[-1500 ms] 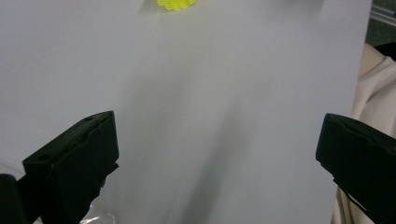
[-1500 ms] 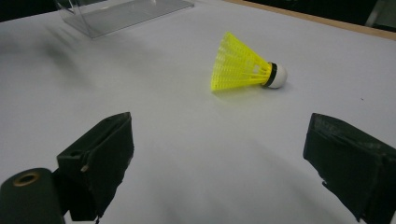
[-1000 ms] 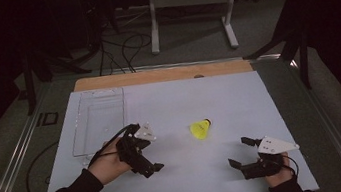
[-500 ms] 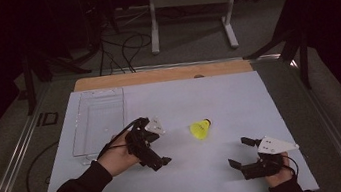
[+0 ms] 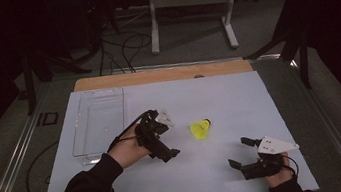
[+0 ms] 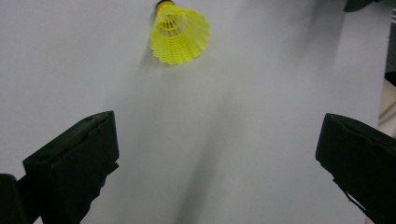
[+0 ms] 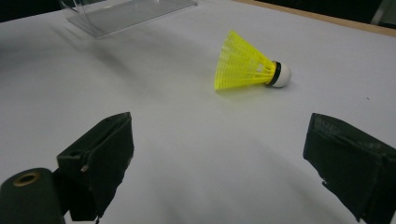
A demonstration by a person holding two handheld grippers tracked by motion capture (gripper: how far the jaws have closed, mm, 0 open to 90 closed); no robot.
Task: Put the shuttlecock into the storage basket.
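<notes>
A yellow shuttlecock with a white cork tip lies on its side near the middle of the white table sheet. My left gripper sits just left of it, open, jaws facing it with a short gap between. In the left gripper view the shuttlecock lies ahead, skirt toward the open gripper. My right gripper rests open near the front right of the sheet. In the right gripper view the shuttlecock is farther off, beyond the wide-apart jaws of the gripper.
A clear plastic tray stands at the sheet's left side, behind my left hand; its corner shows in the right gripper view. A wooden table edge runs along the back. Cables and a metal stand are on the floor beyond.
My left gripper has moved to the right, closer to the shuttlecock. The right gripper and the shuttlecock have stayed in place.
</notes>
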